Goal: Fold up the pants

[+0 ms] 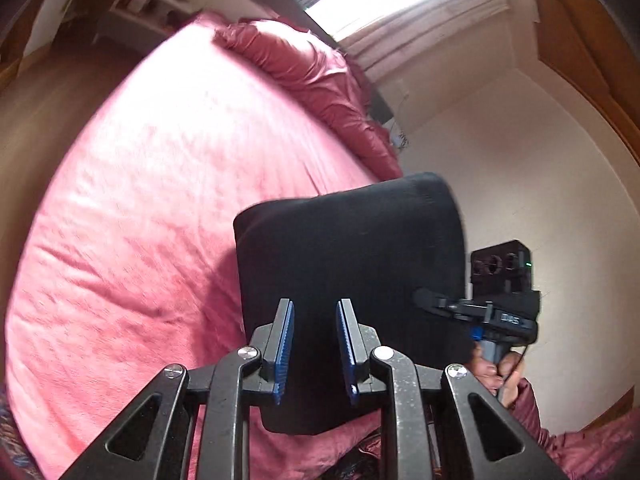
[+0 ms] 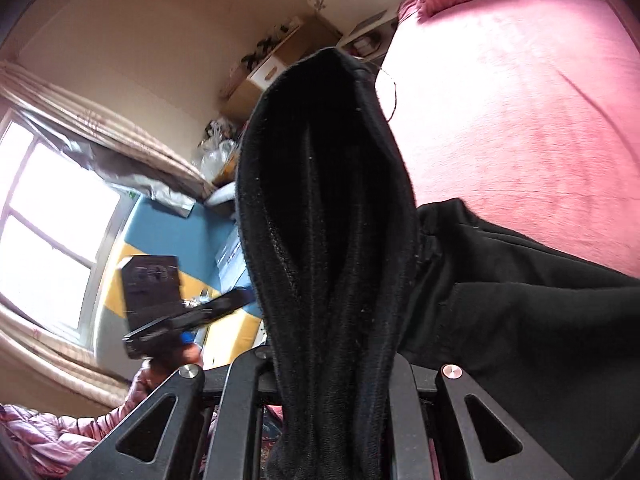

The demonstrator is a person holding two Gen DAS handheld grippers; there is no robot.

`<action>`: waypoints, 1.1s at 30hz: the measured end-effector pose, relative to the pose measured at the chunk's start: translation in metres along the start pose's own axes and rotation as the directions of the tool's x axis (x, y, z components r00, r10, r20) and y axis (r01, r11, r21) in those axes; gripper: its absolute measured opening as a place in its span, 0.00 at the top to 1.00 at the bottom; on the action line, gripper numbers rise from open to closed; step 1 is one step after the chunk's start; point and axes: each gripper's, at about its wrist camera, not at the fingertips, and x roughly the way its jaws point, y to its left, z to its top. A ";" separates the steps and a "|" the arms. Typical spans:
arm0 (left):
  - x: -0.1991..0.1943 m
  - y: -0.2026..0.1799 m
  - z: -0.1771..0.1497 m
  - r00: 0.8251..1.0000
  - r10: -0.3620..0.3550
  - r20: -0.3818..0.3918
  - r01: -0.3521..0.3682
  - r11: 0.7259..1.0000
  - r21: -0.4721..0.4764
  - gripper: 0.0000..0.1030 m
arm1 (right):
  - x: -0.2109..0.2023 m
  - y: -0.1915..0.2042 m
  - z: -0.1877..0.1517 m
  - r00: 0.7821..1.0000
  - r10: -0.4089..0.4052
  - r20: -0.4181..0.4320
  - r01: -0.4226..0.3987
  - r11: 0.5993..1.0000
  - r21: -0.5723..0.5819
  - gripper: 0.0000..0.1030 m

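Two tools worked a pair of black pants [image 1: 352,264] above a bed with a pink cover [image 1: 160,200]. The left tool [image 1: 315,344] stood parted at a moderate width, its blue pads [image 1: 285,348] bare, nothing clamped between them. The right tool [image 2: 336,376] gripped a thick bunch of the cloth (its pads were buried under the fabric), and the rest of the garment trailed down toward the bed. Judged from the compact rectangular shape in the left wrist view, some folding was already done; laying the bundle flat on the bed and releasing it appeared to remain
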 end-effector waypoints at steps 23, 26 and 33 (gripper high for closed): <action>0.164 -0.057 -0.083 0.902 0.165 -0.400 -0.064 0.965 0.254 0.79 | -0.062 -0.171 -0.054 0.964 -0.265 -0.005 0.249 0.902 0.353 0.69; 0.169 -0.057 -0.080 0.898 0.172 -0.404 -0.066 0.963 0.263 0.79 | -0.086 -0.165 -0.066 0.945 -0.323 0.045 0.285 0.887 0.364 0.65; 0.168 -0.058 -0.075 0.910 0.131 -0.394 -0.035 0.970 0.241 0.79 | -0.151 -0.137 -0.107 0.935 -0.301 0.188 0.193 0.875 0.443 0.63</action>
